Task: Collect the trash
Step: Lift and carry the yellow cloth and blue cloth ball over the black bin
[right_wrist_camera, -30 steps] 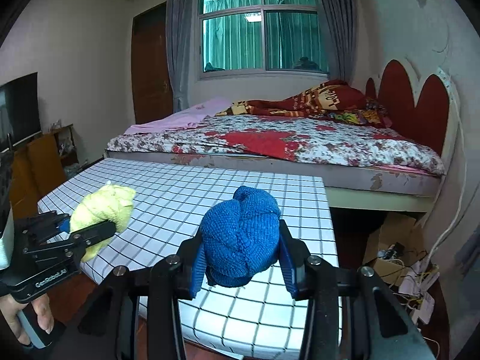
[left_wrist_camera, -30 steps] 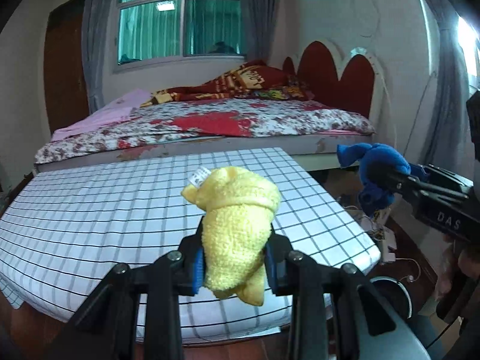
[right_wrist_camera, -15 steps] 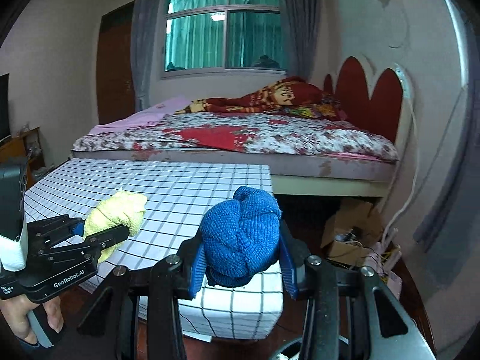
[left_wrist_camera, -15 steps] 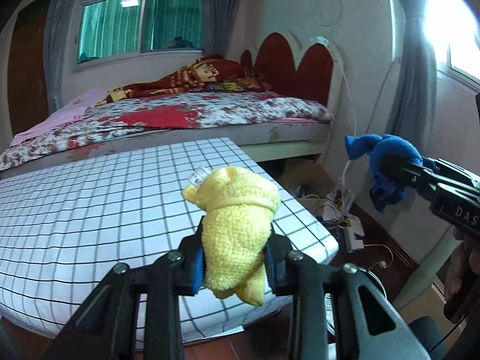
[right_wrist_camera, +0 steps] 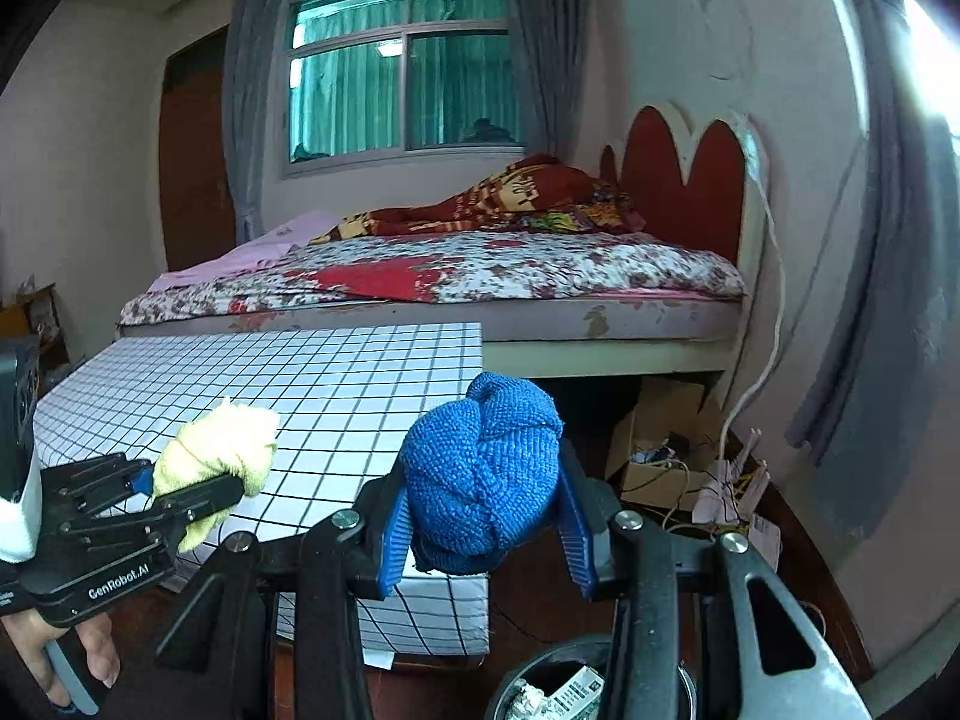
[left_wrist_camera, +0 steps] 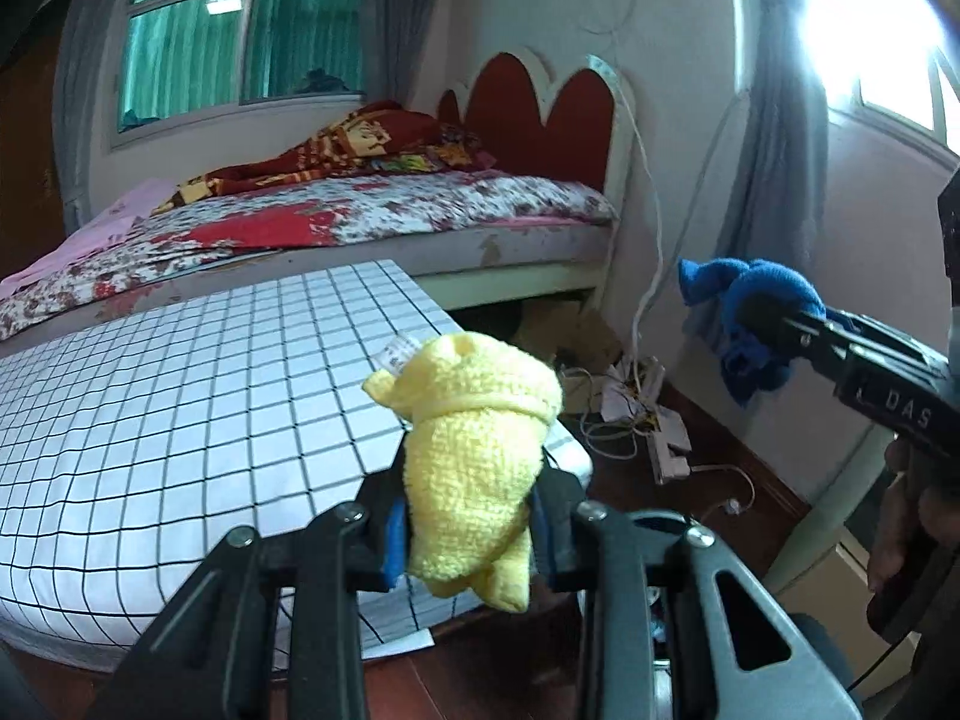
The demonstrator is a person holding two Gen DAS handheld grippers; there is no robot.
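Observation:
My left gripper (left_wrist_camera: 468,516) is shut on a balled yellow cloth (left_wrist_camera: 474,450), held in the air past the right corner of the checked mattress (left_wrist_camera: 180,396). My right gripper (right_wrist_camera: 483,516) is shut on a balled blue cloth (right_wrist_camera: 483,474), held above a round black trash bin (right_wrist_camera: 540,690) with crumpled paper inside at the bottom of the right wrist view. The blue cloth (left_wrist_camera: 756,318) shows at the right of the left wrist view. The yellow cloth (right_wrist_camera: 216,450) shows at the left of the right wrist view.
A floral bed (right_wrist_camera: 480,276) with a red heart headboard (right_wrist_camera: 684,180) stands behind the mattress. A cardboard box (right_wrist_camera: 660,456), cables and a power strip (left_wrist_camera: 666,450) lie on the wooden floor by the wall. Grey curtains (right_wrist_camera: 888,300) hang at right.
Both grippers have swung to the right, away from the mattress and toward the wall side. The trash bin has come into the right wrist view. Both cloths stay gripped.

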